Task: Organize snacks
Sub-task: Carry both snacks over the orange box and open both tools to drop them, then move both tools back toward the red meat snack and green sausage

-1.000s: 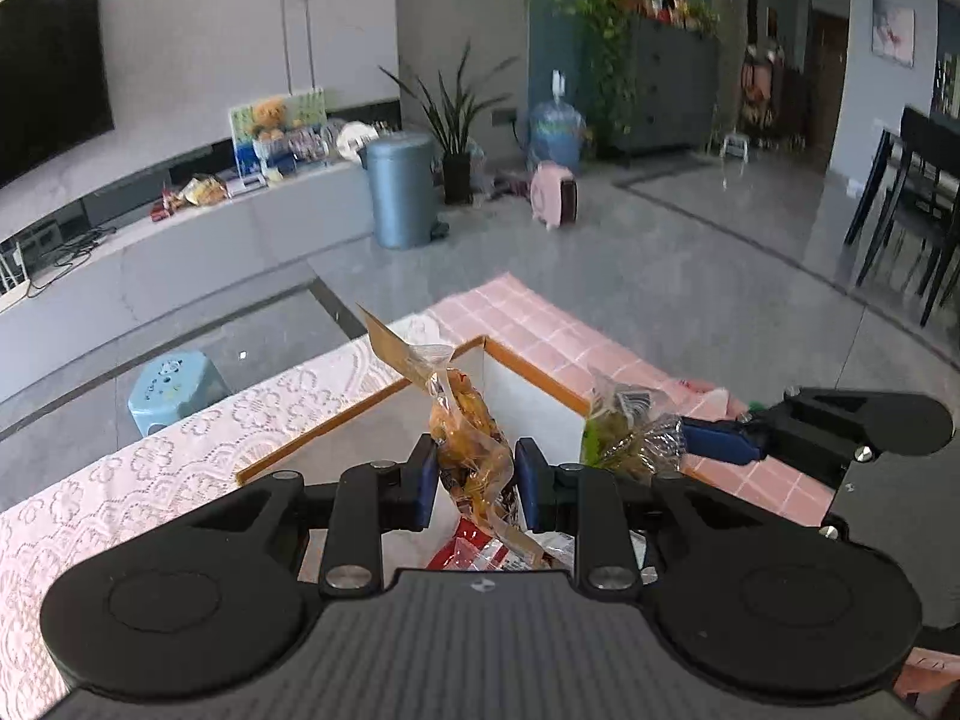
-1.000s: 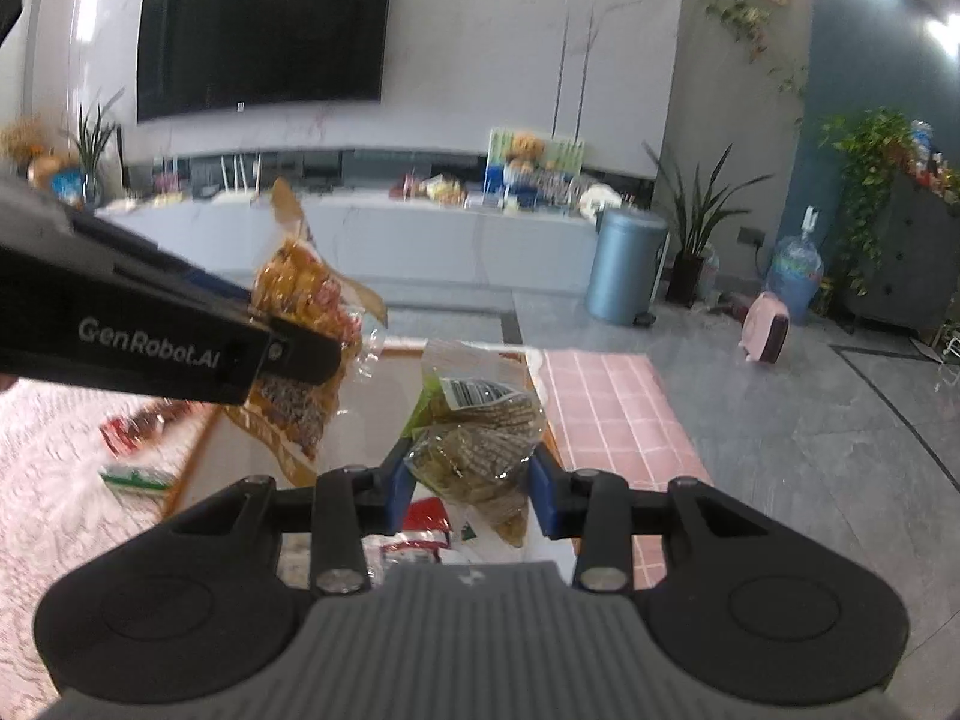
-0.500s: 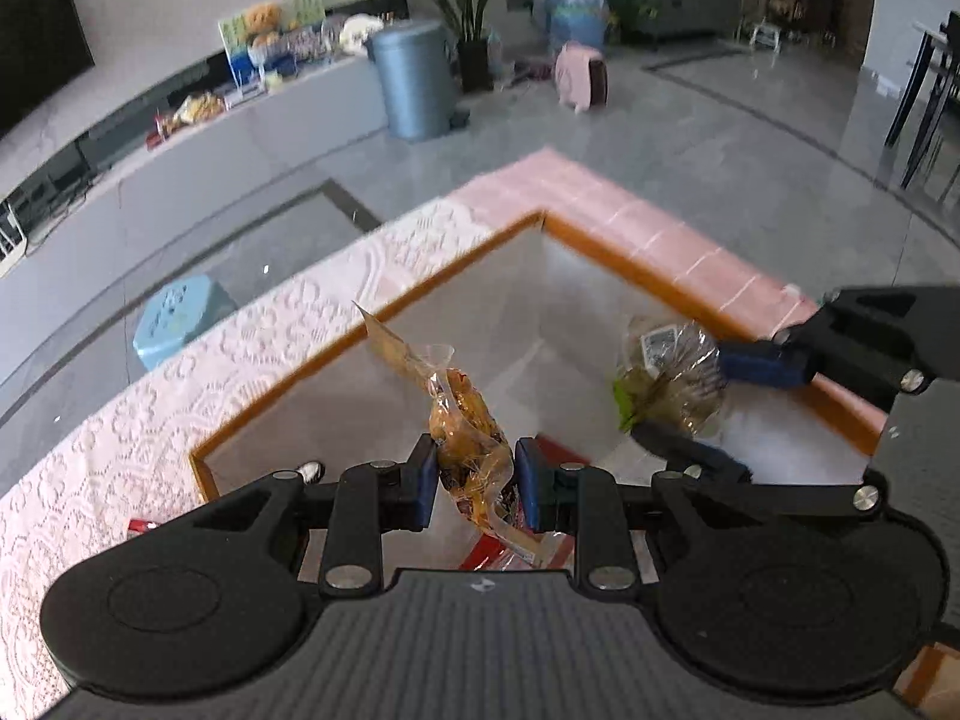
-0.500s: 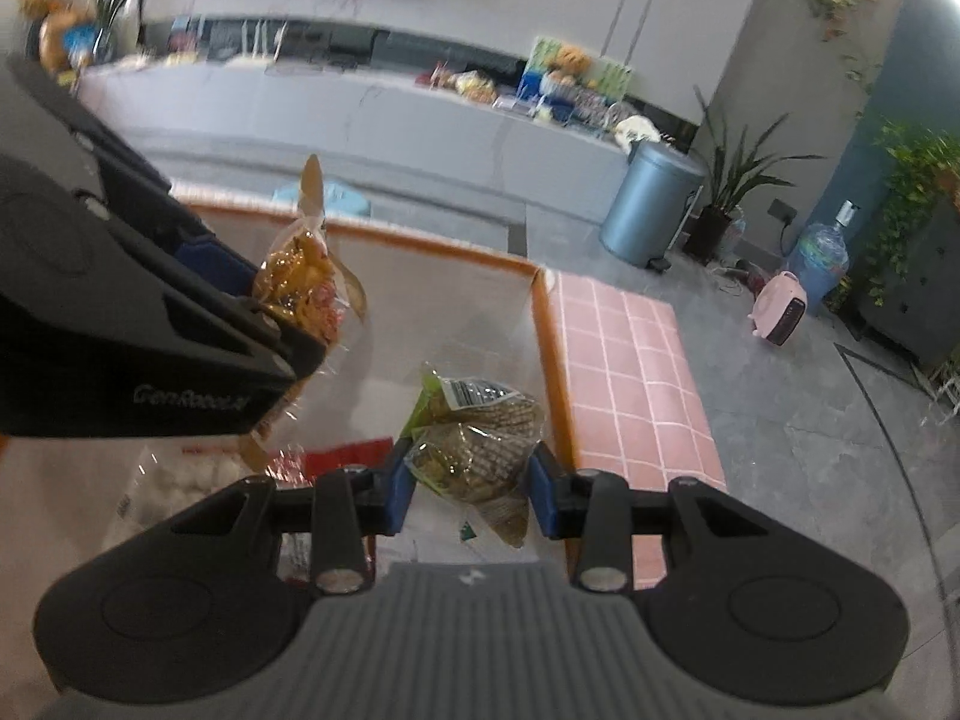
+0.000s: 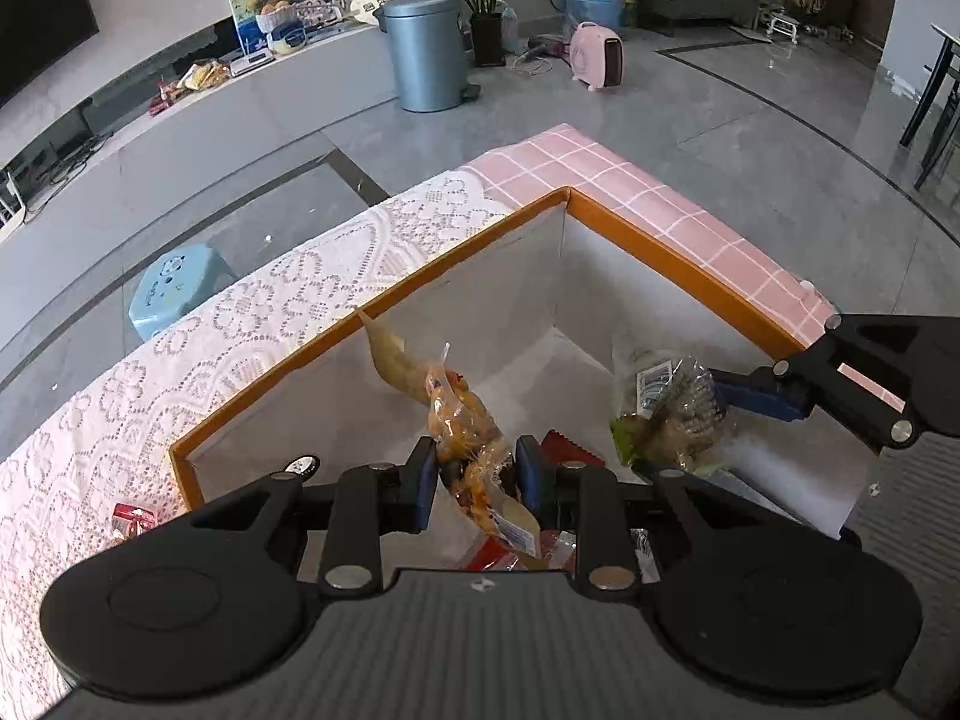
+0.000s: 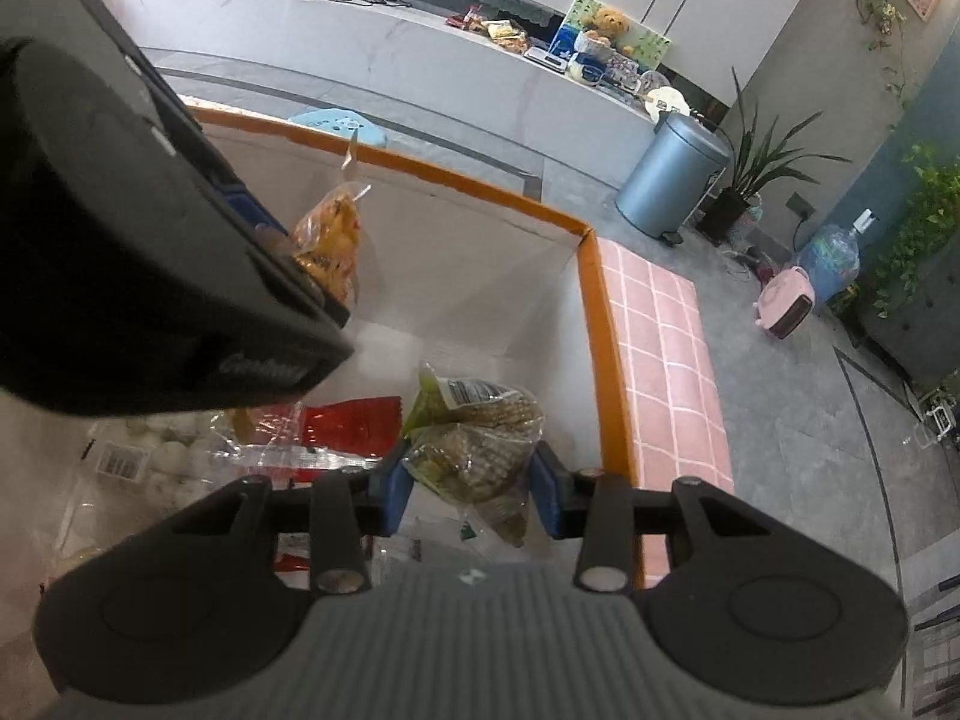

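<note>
left wrist view: the left gripper (image 5: 474, 480) clenches the orange snack bag (image 5: 462, 420), long axis upright, directly above the box (image 5: 678, 252); the right gripper (image 6: 471, 486) clasps the green snack bag (image 6: 474, 438) beside it.

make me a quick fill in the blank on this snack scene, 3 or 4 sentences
1. The left tool is shut on a clear packet of ____ coloured snacks.
2. The right tool holds the greenish snack packet over a box with an ____ rim.
3. The red wrapper lies ____ the box.
4. The cloth beside the box's far corner is pink and ____.

Missing words: orange; orange; inside; checked
</note>
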`<action>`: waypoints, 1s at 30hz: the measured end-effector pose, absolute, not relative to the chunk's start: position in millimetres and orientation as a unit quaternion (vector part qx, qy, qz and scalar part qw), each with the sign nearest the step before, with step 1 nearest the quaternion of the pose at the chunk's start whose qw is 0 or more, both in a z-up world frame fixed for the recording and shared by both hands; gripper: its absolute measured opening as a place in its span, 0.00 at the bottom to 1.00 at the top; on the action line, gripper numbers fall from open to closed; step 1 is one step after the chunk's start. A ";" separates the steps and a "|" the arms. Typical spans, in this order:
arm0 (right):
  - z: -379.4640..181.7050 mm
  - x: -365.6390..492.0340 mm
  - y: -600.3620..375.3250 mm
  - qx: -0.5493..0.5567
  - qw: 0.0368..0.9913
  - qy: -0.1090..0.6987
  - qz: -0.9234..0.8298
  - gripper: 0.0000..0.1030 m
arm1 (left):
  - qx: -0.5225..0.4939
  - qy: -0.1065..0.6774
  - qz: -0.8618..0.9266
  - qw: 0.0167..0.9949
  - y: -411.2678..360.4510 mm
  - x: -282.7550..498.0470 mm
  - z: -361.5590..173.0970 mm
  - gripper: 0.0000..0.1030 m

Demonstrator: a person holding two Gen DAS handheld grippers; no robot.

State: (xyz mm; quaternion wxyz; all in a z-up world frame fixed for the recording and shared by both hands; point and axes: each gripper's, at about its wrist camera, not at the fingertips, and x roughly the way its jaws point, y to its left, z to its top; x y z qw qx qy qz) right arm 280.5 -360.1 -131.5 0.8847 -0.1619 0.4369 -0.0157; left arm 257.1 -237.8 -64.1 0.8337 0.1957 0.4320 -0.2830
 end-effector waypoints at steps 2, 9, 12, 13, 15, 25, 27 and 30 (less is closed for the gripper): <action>-131.7 280.7 -359.4 -0.162 0.884 0.438 -0.015 0.40 | 0.208 0.427 -0.280 0.834 -239.7 254.8 -63.0 0.32; -127.2 289.9 -365.9 -0.142 0.885 0.443 -0.017 0.41 | 0.219 0.410 -0.273 0.843 -242.4 251.4 -52.6 0.36; -125.0 290.6 -367.2 -0.134 0.885 0.445 -0.020 0.43 | 0.225 0.403 -0.273 0.844 -241.9 247.2 -48.2 0.40; -124.1 290.6 -367.1 -0.134 0.885 0.445 -0.019 0.46 | 0.228 0.400 -0.273 0.844 -241.6 245.8 -46.7 0.41; -119.6 291.4 -365.0 -0.136 0.885 0.445 -0.017 0.54 | 0.230 0.393 -0.273 0.847 -240.7 242.0 -41.9 0.42; -97.0 286.5 -361.8 -0.104 0.890 0.444 -0.008 0.72 | 0.216 0.366 -0.269 0.864 -227.2 228.0 -10.7 0.48; -92.2 283.2 -361.9 -0.091 0.891 0.444 -0.010 0.72 | 0.211 0.363 -0.271 0.866 -221.1 224.1 -5.2 0.50; -82.1 272.9 -362.5 -0.066 0.898 0.435 -0.006 0.72 | 0.205 0.354 -0.264 0.873 -212.1 217.7 1.6 0.51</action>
